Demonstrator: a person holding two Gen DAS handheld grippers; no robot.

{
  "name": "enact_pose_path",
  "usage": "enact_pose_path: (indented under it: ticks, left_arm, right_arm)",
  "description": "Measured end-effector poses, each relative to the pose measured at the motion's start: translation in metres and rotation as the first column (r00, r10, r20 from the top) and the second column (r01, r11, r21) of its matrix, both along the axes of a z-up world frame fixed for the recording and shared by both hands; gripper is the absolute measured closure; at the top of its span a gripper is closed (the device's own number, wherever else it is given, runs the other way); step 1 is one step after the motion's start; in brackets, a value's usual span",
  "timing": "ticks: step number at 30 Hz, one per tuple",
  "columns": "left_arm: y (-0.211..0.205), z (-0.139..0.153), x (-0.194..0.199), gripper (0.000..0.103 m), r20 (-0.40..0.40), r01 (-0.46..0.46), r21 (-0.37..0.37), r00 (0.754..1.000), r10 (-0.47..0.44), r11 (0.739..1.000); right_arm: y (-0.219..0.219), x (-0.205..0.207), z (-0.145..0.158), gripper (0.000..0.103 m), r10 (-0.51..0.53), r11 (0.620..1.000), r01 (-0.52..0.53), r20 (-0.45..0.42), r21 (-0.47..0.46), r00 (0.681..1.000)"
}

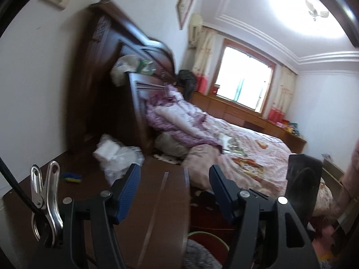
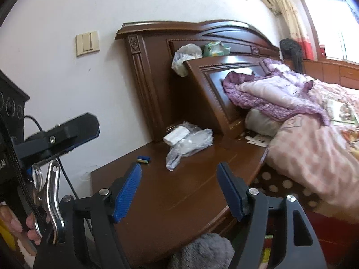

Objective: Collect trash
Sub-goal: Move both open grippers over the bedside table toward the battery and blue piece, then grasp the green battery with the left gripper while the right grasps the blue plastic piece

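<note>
Reaching for the rubbish looked risky at this moment, judging from how things lay on the nightstand point(image 2: 179, 192). Farthest left, a small blue-and-yellow item point(image 2: 143, 159), perhaps batteries, lay near the wall; it was low and rounded, so pads might have nudged it off the back edge rather than catch it, and whether it counted as trash was unclear. Next to the right, the crumpled clear bag point(image 2: 190, 144) with a white packet point(image 2: 176, 136) on it sat against the headboard point(image 2: 148, 83), well ahead of both tools. The left gripper point(image 1: 174, 179) stood wide open and empty, as did the right gripper point(image 2: 179, 177), both hovering above bare wood. The film was thin and slack, so a grip on one corner could have let the packet slide out, or dragged the bag into the blue item. The left view was smeared, which suggested quick motion; an approach that fast could have overshot into the headboard. Higher up, another bag point(image 2: 185, 58) and a green pack point(image 2: 216, 48) were perched on the ledge, and a knock could have tipped them behind the bed. Farthest right, the quilt point(image 2: 314, 157) bulged over the nightstand's edge, and a wide swing might have snagged it.
</note>
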State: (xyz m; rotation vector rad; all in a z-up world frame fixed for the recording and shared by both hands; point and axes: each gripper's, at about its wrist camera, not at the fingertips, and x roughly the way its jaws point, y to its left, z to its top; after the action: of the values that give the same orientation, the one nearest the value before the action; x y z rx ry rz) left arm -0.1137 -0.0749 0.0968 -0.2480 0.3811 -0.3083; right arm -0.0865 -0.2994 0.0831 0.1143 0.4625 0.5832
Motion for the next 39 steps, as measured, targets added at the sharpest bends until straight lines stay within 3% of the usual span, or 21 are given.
enact_pose_path:
  ticks: [4,8,12,16,22,24,26,29,33,39]
  left_arm:
    - [0.028,-0.013,0.015,0.036,-0.044,-0.066,-0.006,0.997,0.066,0.998]
    - [0.048,-0.025,0.025,0.036,-0.087,-0.147,0.035,0.985,0.15,0.988]
    - [0.075,-0.039,0.037,0.036,-0.124,-0.254,0.119,0.955,0.269,0.96]
    - [0.102,-0.063,0.061,0.034,-0.192,-0.304,0.172,0.923,0.334,0.937]
    - [0.117,-0.122,0.128,0.034,-0.386,-0.242,0.257,0.862,0.329,0.936]
    - [0.116,-0.14,0.149,0.034,-0.426,-0.23,0.311,0.834,0.351,0.922]
    - [0.113,-0.144,0.157,0.034,-0.436,-0.222,0.35,0.821,0.368,0.91]
    - [0.116,-0.136,0.166,0.032,-0.406,-0.247,0.359,0.827,0.389,0.9]
    - [0.118,-0.148,0.187,0.029,-0.462,-0.235,0.369,0.793,0.397,0.899]
    - [0.118,-0.145,0.196,0.03,-0.463,-0.219,0.369,0.8,0.383,0.903]
  right_arm:
    - [0.019,0.02,-0.008,0.032,0.033,0.999,-0.033,-0.019,0.011,0.999]
    - [0.034,0.038,-0.014,0.032,0.059,0.998,-0.059,-0.032,0.019,0.998]
    - [0.049,0.053,-0.021,0.032,0.098,0.995,-0.097,-0.053,0.029,0.994]
    - [0.064,0.064,-0.029,0.032,0.131,0.991,-0.13,-0.07,0.027,0.989]
    - [0.072,0.078,-0.04,0.032,0.157,0.987,-0.152,-0.097,0.058,0.983]
    - [0.072,0.082,-0.044,0.032,0.16,0.986,-0.154,-0.105,0.06,0.982]
    - [0.071,0.087,-0.046,0.032,0.161,0.986,-0.155,-0.115,0.057,0.98]
    - [0.068,0.094,-0.051,0.032,0.158,0.987,-0.153,-0.122,0.053,0.98]
    - [0.064,0.105,-0.061,0.032,0.16,0.986,-0.151,-0.153,0.066,0.975]
    - [0.064,0.114,-0.071,0.032,0.165,0.986,-0.157,-0.182,0.059,0.969]
